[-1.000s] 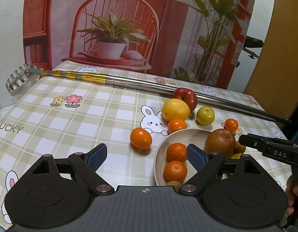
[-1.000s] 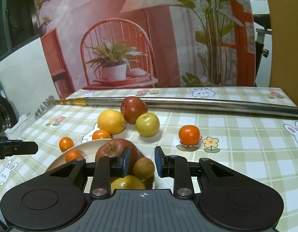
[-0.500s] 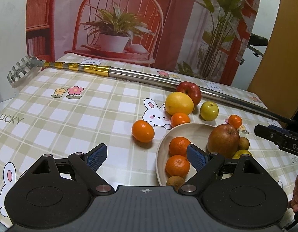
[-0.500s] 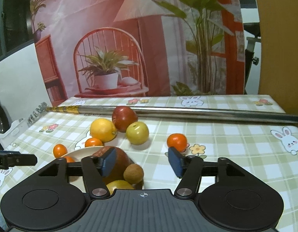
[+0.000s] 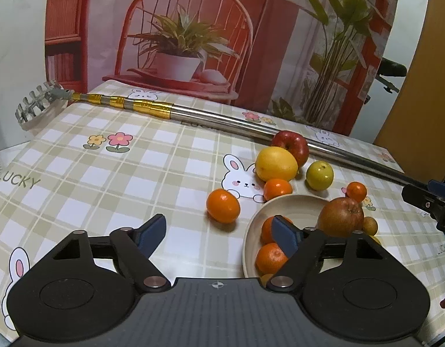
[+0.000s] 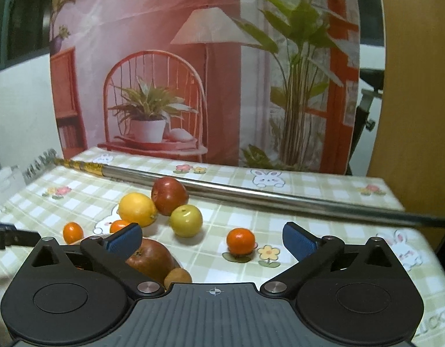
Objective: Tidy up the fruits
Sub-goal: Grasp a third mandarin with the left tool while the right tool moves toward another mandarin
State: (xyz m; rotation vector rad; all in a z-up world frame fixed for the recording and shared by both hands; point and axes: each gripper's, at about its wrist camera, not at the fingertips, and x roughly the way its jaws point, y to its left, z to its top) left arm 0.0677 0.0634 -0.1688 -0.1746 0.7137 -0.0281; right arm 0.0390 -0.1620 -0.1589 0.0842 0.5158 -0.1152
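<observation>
A beige bowl (image 5: 294,199) holds two oranges (image 5: 270,257), a big brown-red fruit (image 5: 341,217) and a small brown fruit (image 6: 177,277). On the cloth beyond it lie a lemon (image 5: 276,163), a red apple (image 5: 290,144), a green apple (image 5: 320,175) and a small mandarin (image 6: 240,241). Another orange (image 5: 223,206) sits left of the bowl, just beyond my left gripper (image 5: 218,231), whose jaws are closing with nothing between them. My right gripper (image 6: 212,238) hangs above the bowl's near right side. Its jaws are opening wide and hold nothing.
A long metal pole (image 5: 222,121) with a rake head lies across the back of the table, right behind the red apple. A printed backdrop stands behind the table. The checked tablecloth (image 5: 107,179) is bare on the left. The table's right edge (image 6: 424,248) is close.
My right jaws, which stood close around the small brown fruit, have spread wide and risen; the fruit stays in the bowl. My left jaws have narrowed a little.
</observation>
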